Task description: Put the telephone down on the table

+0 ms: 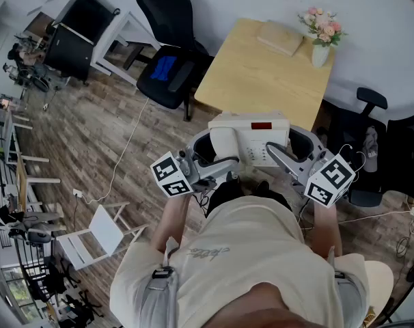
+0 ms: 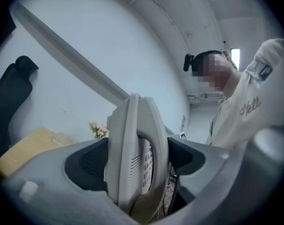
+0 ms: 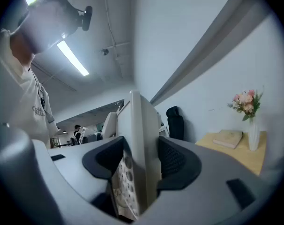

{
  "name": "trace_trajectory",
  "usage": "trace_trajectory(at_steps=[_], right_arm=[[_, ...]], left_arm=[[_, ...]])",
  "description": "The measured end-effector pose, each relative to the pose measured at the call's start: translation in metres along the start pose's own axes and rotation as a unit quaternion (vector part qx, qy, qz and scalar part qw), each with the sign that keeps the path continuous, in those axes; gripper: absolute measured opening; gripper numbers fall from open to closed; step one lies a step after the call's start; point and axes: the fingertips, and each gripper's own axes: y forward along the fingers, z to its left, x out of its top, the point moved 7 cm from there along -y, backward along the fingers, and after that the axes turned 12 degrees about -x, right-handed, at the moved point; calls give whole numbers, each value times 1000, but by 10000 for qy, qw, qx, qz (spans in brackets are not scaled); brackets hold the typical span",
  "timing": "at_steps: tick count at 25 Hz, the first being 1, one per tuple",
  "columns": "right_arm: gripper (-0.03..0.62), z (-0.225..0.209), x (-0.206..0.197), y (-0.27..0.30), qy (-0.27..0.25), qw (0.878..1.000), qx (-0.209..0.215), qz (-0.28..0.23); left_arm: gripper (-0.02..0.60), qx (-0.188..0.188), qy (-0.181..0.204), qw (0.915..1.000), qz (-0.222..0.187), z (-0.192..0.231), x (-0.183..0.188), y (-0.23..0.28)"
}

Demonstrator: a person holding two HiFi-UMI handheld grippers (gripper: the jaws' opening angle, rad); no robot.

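1. Jaws of my left gripper and my right gripper each clamp one side of the telephone.
2. It hangs at the six o'clock edge of the table. Setting it down and letting go seem left.
3. Counted: one telephone, one table, one book, one vase.

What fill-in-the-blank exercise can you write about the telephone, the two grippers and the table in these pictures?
1. The left gripper and the right gripper are each shut on the ____.
2. On the wooden table stands a white vase of ____.
3. Beside the vase lies a closed ____.
Missing words: telephone; flowers; book.
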Motion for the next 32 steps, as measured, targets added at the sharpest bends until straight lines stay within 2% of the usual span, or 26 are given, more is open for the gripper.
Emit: trace_trajectory(at_steps=[17,24,32], right_arm=[[218,-1,0,5,-45,9999,108,-52],[219,18,22,90,-247,9994,-195,110],[218,22,37,149,-260,9983,-520,40]], left_arm=[[382,-5,171,9996,-209,2,-1,-4],[382,-260,-35,9991,-321,64,39,-59],[382,-632,25,9972,-398,120,76,-88]])
